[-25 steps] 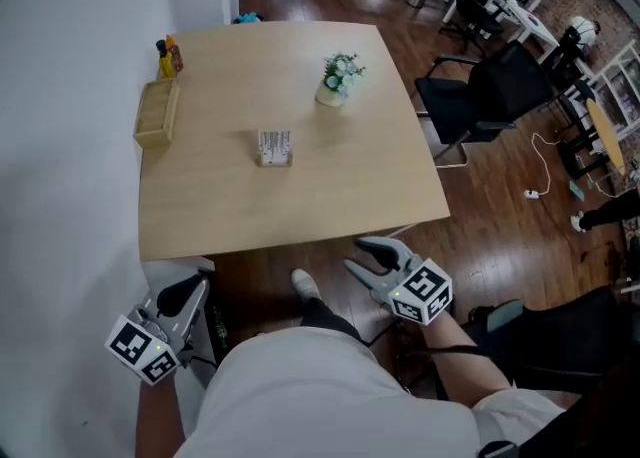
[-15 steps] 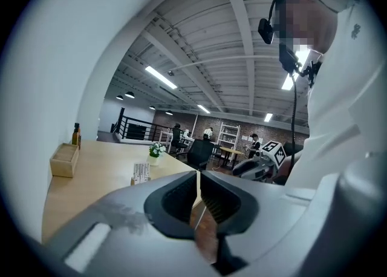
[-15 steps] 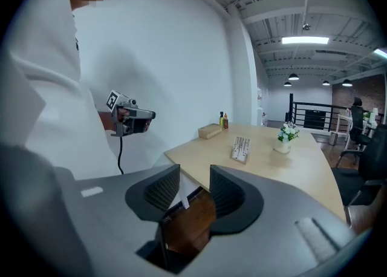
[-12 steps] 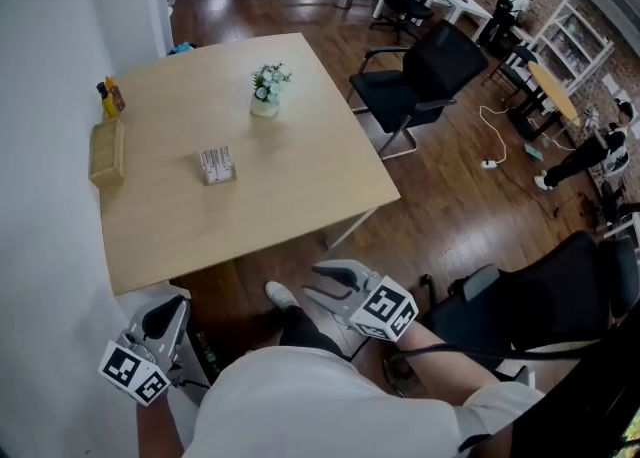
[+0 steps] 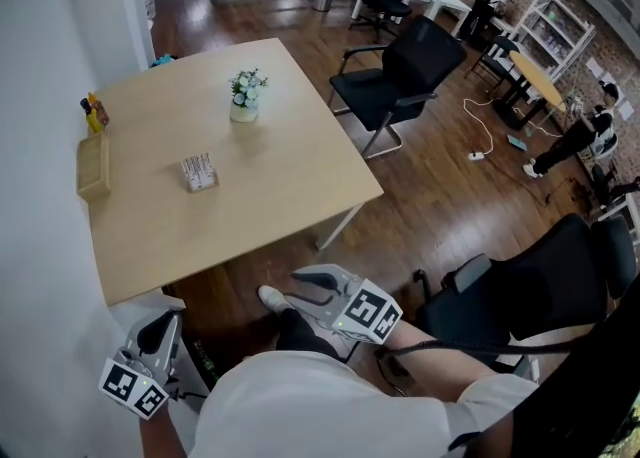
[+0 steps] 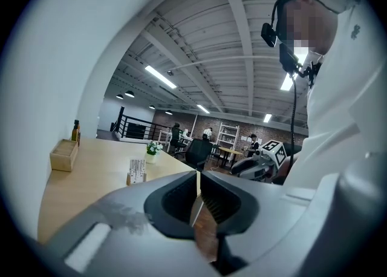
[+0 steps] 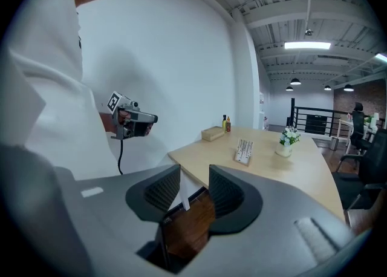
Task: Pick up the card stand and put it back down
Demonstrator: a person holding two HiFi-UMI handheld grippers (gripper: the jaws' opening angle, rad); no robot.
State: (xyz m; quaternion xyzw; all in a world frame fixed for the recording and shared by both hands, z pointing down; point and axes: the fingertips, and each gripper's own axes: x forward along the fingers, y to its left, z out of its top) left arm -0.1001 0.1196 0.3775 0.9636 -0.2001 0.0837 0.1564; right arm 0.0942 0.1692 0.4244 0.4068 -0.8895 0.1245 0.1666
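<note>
The card stand (image 5: 199, 172) is a small upright holder of white cards, standing near the middle of the light wooden table (image 5: 290, 186). It also shows as the card stand (image 6: 136, 171) in the left gripper view and the card stand (image 7: 244, 150) in the right gripper view. Both grippers hang low by my body, well short of the table's near edge. My left gripper (image 5: 160, 326) is at the bottom left, its jaws closed to a thin slit, holding nothing. My right gripper (image 5: 296, 288) is in front of my waist, jaws apart and empty.
On the table stand a small flower pot (image 5: 243, 98), a wooden box (image 5: 95, 168) and bottles (image 5: 94, 113) by the white wall. A black office chair (image 5: 400, 66) stands right of the table, another chair (image 5: 540, 286) at my right. The floor is dark wood.
The table and card stand have slid up and left in the head view and look smaller. Both grippers stay low near my body, with their jaws unchanged.
</note>
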